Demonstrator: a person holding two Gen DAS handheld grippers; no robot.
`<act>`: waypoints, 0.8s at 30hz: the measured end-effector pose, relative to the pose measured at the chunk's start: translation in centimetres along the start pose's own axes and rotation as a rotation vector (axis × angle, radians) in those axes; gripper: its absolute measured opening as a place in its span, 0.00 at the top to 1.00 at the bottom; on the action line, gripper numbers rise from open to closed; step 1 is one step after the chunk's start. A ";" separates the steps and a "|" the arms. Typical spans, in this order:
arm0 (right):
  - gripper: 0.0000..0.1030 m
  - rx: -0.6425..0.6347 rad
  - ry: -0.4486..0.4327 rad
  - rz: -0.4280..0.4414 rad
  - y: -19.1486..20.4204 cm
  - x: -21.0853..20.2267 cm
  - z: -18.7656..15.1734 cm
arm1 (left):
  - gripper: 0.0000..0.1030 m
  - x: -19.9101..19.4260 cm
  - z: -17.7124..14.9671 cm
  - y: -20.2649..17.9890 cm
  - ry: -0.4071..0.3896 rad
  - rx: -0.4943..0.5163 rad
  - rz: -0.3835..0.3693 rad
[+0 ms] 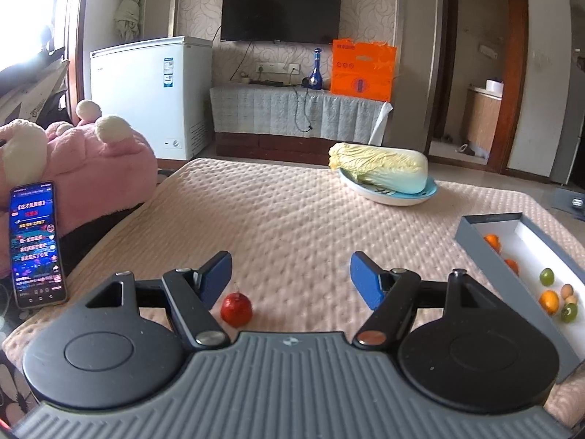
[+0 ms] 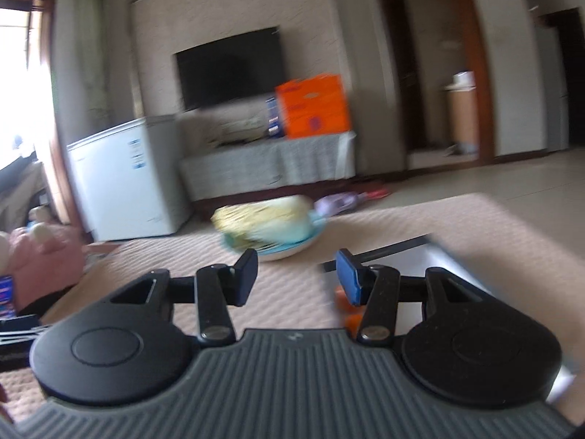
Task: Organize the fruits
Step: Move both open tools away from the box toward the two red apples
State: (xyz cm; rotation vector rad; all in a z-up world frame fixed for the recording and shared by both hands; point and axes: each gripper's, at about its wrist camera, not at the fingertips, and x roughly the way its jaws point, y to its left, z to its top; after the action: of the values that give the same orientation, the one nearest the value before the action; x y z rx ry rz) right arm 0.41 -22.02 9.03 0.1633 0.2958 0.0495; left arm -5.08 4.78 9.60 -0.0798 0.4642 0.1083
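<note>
Below left hand-held gripper (image 1: 290,280), wide apart: red fruit (image 1: 236,310).

Daylight from window (image 1: 33,18) at left, blown out; right wrist view motion-blurred; fisheye bends edges.

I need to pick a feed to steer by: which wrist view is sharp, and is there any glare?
Left wrist view: sharp; the small red fruit and the grey box of fruits read clearly, window glare blown out top left. Right wrist view: motion-blurred throughout, the pale cabbage on its plate smeared; both show fisheye bending.
</note>
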 end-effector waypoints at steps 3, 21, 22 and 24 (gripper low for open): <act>0.51 0.024 -0.014 -0.078 -3.1 -2.2 0.4 | 0.26 -0.4 0.2 -0.5 -0.014 0.000 -0.024; 0.51 -0.375 0.008 0.110 3.8 -14.6 -5.5 | 0.26 -4.5 -0.7 0.9 -0.036 -0.050 -0.042; 0.52 -0.400 0.017 0.161 5.2 -14.5 -5.9 | 0.26 -4.6 -0.9 1.5 -0.031 -0.058 -0.032; 0.51 -0.383 0.061 0.259 7.0 -13.6 -5.9 | 0.26 -4.8 -1.2 2.5 -0.027 -0.070 -0.013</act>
State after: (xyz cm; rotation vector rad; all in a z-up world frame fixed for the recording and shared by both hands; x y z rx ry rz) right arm -14.48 -15.20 8.50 -0.1818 0.3190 0.3655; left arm -10.19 6.70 10.59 -0.1497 0.4327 0.1132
